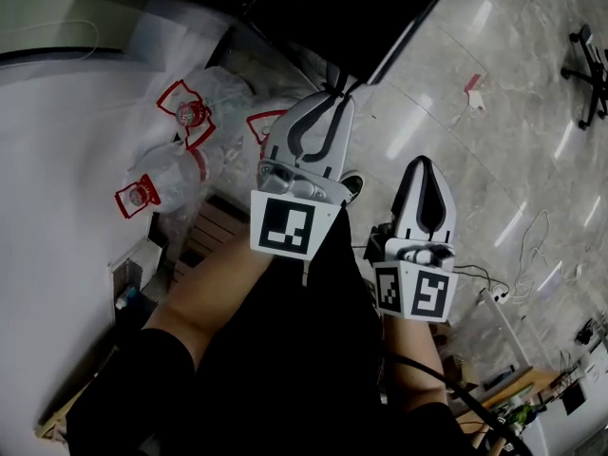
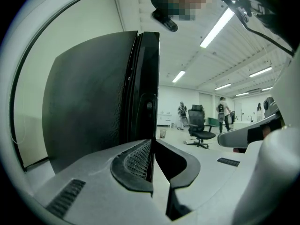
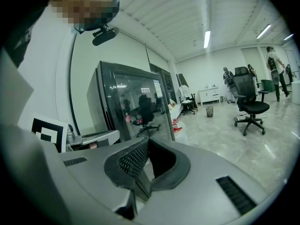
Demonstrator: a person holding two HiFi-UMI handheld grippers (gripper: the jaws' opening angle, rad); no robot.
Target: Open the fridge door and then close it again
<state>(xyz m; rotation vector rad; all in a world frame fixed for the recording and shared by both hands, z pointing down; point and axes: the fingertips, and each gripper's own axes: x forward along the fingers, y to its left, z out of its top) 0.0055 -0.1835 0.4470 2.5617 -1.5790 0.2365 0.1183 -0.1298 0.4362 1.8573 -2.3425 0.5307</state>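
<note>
Black fridge door (image 2: 147, 78): its edge ran upright, dead ahead of my left gripper (image 1: 336, 93). Jaws were closed right at it, pinch unconfirmed. Right gripper (image 1: 425, 163) was closed, empty and farther from the door.

**Pale grey grippers, black clothing**

The left gripper (image 1: 332, 93) and right gripper (image 1: 425, 163) share pale grey moulded shells and black-lined jaws with mesh-textured pads (image 2: 137, 161). Each carries a cube (image 1: 285, 224) of black-and-white square markers. A thin black cable (image 1: 473, 269) leaves the right one. The person wears black clothing (image 1: 285, 369).
</note>
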